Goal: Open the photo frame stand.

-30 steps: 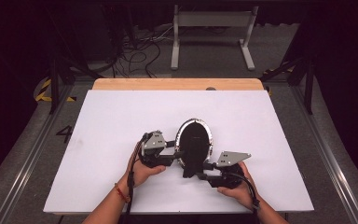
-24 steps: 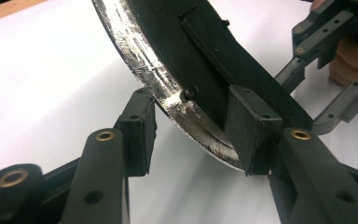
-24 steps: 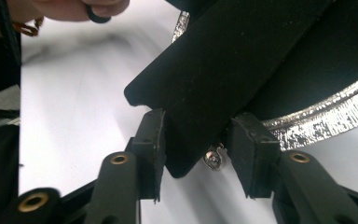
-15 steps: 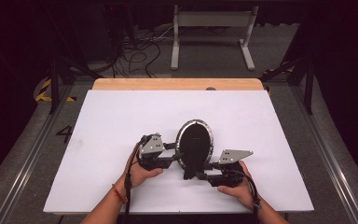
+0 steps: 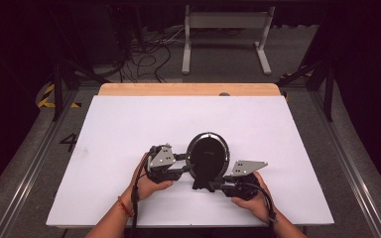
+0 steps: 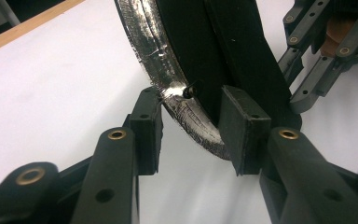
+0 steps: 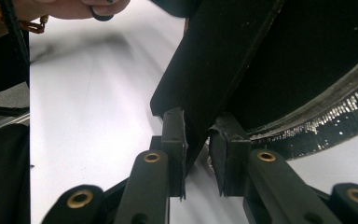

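A round black disc (image 5: 207,154) with a glittery silver rim (image 6: 149,51) stands upright on a black stand (image 5: 202,185) near the front of the white table (image 5: 129,124). My left gripper (image 5: 185,163) comes in from the left, its pads (image 6: 147,126) pressing on the lower rim with the disc edge between them; its jaws have just been opening a little. My right gripper (image 5: 218,187) is at the stand. Its jaws have just been closing, and they are now shut on the flat black stand bar (image 7: 214,60), pads (image 7: 173,140) against both faces.
The white table top has a wooden strip (image 5: 188,89) along its far edge. Beyond it are a grey metal frame (image 5: 225,34) and cables on a dark floor. The other gripper (image 6: 321,46) shows at the top right of the left gripper view.
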Available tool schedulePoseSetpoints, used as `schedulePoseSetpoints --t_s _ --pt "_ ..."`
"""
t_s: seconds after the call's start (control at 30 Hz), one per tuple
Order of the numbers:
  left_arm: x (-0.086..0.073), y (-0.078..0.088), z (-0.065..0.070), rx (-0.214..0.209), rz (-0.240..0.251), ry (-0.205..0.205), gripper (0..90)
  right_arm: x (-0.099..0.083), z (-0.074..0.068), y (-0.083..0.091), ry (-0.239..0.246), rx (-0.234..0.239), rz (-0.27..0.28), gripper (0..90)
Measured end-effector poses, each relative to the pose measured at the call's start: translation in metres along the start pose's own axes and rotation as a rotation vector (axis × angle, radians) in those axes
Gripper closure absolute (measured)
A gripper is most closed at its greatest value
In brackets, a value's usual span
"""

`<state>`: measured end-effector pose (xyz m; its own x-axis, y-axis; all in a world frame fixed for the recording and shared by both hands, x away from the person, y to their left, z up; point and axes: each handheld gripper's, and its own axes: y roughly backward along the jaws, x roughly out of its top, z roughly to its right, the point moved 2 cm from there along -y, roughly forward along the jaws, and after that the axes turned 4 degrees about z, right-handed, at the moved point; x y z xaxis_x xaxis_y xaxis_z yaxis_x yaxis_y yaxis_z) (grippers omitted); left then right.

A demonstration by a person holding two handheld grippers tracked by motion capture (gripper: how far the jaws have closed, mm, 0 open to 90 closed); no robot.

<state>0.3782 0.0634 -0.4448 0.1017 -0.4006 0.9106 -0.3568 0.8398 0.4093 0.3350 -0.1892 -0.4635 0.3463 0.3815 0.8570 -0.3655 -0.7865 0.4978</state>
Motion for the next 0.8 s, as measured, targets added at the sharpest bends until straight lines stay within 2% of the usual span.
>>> schedulePoseSetpoints --t_s 0.03,0.07,0.1,0.17,0.3,0.33,0.4,0.5,0.8 --pt "-0.001 -0.001 0.0 -0.01 -0.007 0.008 53.2 0.0 0.0 0.0 -0.001 0.001 0.001 76.8" --pt "-0.001 -0.003 0.0 -0.02 -0.013 0.016 47.4 0.0 0.0 0.0 -0.001 0.002 0.0 76.9" --pt "-0.002 -0.005 0.0 -0.031 -0.033 0.022 45.7 0.0 0.0 0.0 0.002 0.002 0.0 76.8" --pt "-0.004 -0.01 0.001 -0.04 -0.057 0.016 42.2 0.0 -0.001 0.0 0.008 0.002 0.0 76.9" --pt "-0.005 -0.012 0.001 -0.063 -0.054 0.025 50.3 0.0 -0.001 0.0 0.015 0.001 -0.004 76.8" --pt "-0.005 -0.012 0.002 -0.065 -0.056 0.023 55.3 0.0 -0.001 0.0 0.012 0.007 0.0 76.5" --pt "-0.004 -0.012 0.002 -0.069 -0.061 0.018 56.6 0.0 0.0 0.0 0.016 0.001 -0.006 76.5" --pt "-0.003 -0.012 0.002 -0.058 -0.067 0.015 57.5 0.0 0.0 0.0 0.019 -0.002 -0.008 76.6" --pt "0.002 -0.012 0.005 0.021 -0.065 -0.049 60.6 0.001 -0.003 -0.001 0.04 -0.004 -0.013 81.0"
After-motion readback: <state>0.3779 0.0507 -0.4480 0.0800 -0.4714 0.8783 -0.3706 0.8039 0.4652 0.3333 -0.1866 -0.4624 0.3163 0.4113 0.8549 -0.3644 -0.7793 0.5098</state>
